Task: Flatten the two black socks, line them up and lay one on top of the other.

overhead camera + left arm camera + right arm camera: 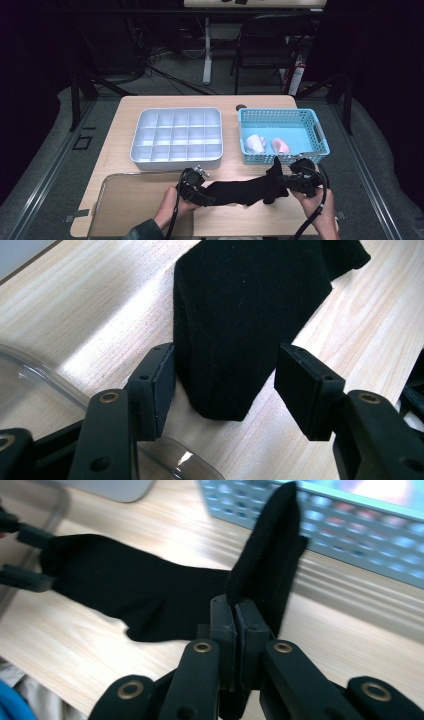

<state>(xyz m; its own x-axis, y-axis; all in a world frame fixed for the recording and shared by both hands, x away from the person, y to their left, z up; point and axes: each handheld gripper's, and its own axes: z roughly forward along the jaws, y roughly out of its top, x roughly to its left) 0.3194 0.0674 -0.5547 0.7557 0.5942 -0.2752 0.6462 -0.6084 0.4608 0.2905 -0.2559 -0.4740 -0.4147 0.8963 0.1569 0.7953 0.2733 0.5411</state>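
The right claw (235, 630) is clamped tight on one end of a long black knitted sock (240, 190), lifting that end upright at the lower right of the high view, while the left claw (225, 385) stands half wide around the sock's other end, one pad touching and the other apart, so it likely pins nothing. A pull from the right would probably drag the whole sock across the pale wooden counter (130, 107) instead of stretching it. The raised end stands close to the blue plastic mesh basket (320, 145) and could snag its wall.
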